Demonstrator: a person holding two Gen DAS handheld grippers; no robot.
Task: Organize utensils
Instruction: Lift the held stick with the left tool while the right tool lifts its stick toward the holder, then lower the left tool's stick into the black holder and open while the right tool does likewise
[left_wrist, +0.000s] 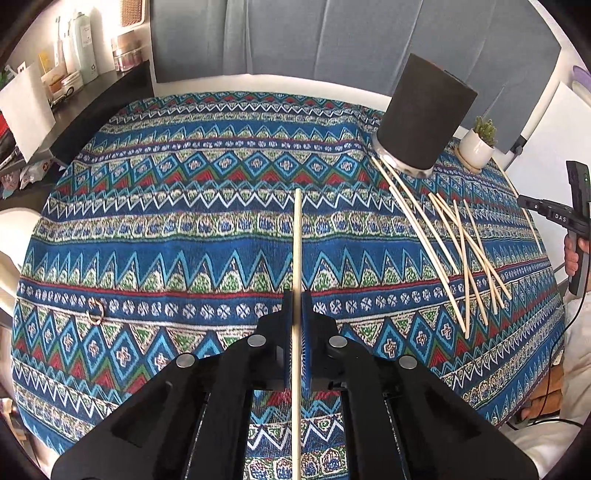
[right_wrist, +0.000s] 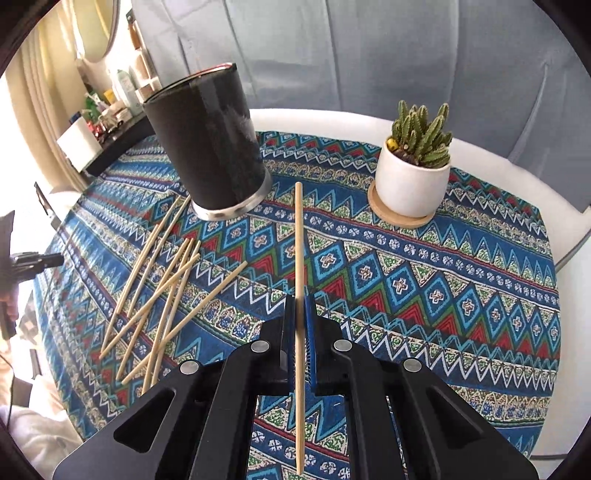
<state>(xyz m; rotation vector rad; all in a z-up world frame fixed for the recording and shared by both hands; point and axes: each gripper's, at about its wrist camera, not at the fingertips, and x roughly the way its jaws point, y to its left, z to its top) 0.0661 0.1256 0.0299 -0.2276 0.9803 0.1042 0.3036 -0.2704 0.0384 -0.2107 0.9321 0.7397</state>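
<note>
Woven tablecloth (left_wrist: 184, 221), wooden chopsticks (right_wrist: 162, 295), glossy holder (right_wrist: 207, 147).

One pale wooden chopstick (left_wrist: 297, 258) is clamped between the left gripper's pads, pointing straight ahead above the cloth. A second chopstick (right_wrist: 299, 266) sits likewise in the right gripper. The loose chopsticks (right_wrist: 162, 295) lie crisscrossed on the cloth beside the upright black holder (right_wrist: 208, 147).
</note>
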